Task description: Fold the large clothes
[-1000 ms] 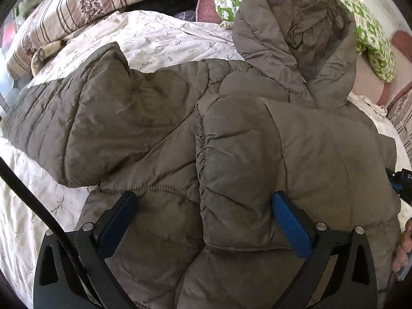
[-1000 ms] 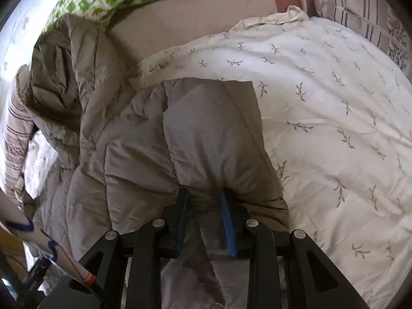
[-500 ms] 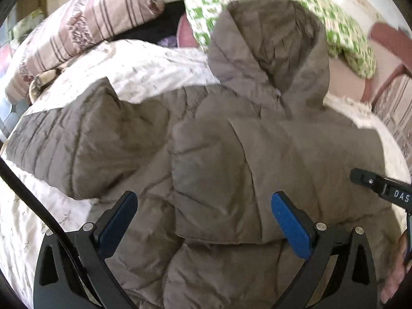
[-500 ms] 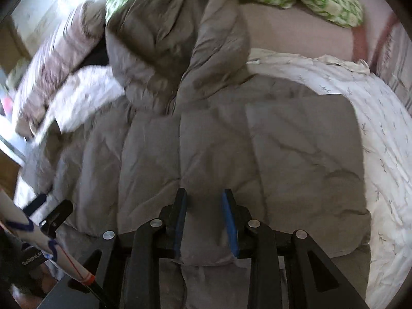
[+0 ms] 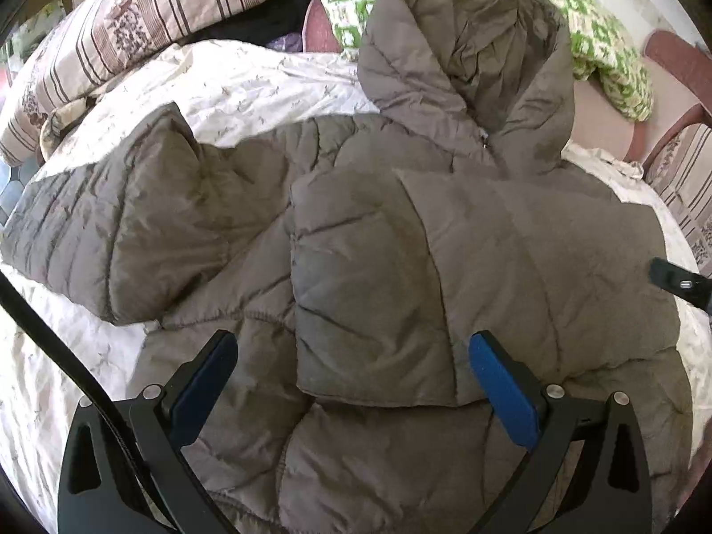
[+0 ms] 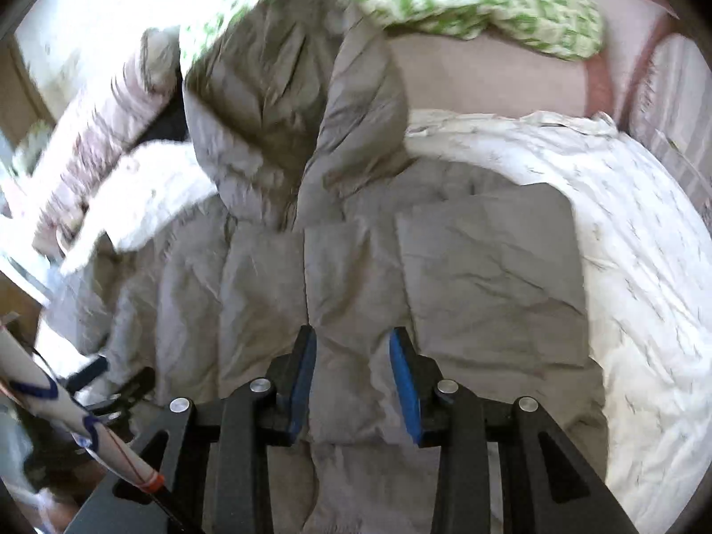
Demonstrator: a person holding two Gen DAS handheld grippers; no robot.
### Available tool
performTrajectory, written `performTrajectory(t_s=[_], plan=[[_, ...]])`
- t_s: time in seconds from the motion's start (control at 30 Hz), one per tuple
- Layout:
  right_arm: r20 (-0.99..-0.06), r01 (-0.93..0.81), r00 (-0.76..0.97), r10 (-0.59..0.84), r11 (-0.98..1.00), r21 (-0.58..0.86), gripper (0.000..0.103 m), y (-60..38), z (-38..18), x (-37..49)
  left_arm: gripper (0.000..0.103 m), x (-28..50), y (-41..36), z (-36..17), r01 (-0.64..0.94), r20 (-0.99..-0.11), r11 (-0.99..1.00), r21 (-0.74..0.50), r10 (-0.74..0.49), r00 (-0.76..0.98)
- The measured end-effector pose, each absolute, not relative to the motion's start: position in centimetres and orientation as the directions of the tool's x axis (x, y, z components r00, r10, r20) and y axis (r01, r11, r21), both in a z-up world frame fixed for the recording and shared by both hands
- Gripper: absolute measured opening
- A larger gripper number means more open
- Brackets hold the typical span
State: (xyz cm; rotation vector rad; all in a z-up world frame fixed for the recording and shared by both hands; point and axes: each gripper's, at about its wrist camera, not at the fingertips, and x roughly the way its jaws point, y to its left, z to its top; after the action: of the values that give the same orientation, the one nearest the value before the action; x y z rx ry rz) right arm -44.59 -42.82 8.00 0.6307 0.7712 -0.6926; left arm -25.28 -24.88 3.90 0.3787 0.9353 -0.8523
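Big grey-brown puffer jacket [image 5: 511, 267] lying flat on the bed [image 5: 249, 84], front side up, zipped. Its hood [image 5: 463, 44] is spread open at the far end, up against a green-and-white pillow [image 5: 600, 44]. One sleeve [image 5: 369, 285] is folded across the chest, cuff near the hem. The other sleeve [image 5: 115, 231] sticks out sideways onto the leaf-print bedding.

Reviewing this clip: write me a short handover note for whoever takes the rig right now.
Left claw: wide open, holding nothing, above the jacket front.
Right claw: jaws have just been opening, nothing gripped between them.
Grey-brown quilted hooded jacket: lies on the white leaf-print bedspread, hood toward the pillows.
Done: one sleeve folded across the chest.
Left: the other sleeve is spread sideways; fold it in, then probably hood and body.
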Motion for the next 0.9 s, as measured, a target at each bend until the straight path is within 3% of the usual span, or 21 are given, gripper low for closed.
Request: performTrajectory(t_s=[0.13, 0.27, 0.57, 0.8, 0.9], plan=[[-0.785, 0.784, 0.518, -0.338, 0.554, 0.279, 0.047, -42.0, 8.4, -47.9, 0.103, -24.7, -24.5, 4.3, 0.767, -0.821, 0.638, -0.071, -0.474, 0.319], [-0.805, 0.794, 0.502, -0.315, 0.538, 0.285, 0.047, -41.5, 6.9, -48.3, 0.103, -24.2, -24.2, 4.1, 0.755, -0.830, 0.650, -0.090, -0.468, 0.304], [-0.872, 0.768, 0.391, -0.294, 0.626, 0.134, 0.048, -41.4, 2.3, -43.6, 0.103, -22.9, -22.7, 5.3, 0.738, -0.819, 0.666, -0.108, -0.481, 0.314], [-0.811, 0.733, 0.431, -0.395, 0.677, 0.060, 0.051, -38.7, 5.5, -43.5, 0.103, -19.5, -19.4, 7.8, 0.696, -0.784, 0.706, -0.131, -0.503, 0.363], [-0.799, 0.707, 0.440, -0.410, 0.707, 0.026, 0.053, -37.4, 5.7, -42.8, 0.103, -17.2, -17.2, 8.4, 0.644, -0.767, 0.761, -0.074, -0.456, 0.451]])
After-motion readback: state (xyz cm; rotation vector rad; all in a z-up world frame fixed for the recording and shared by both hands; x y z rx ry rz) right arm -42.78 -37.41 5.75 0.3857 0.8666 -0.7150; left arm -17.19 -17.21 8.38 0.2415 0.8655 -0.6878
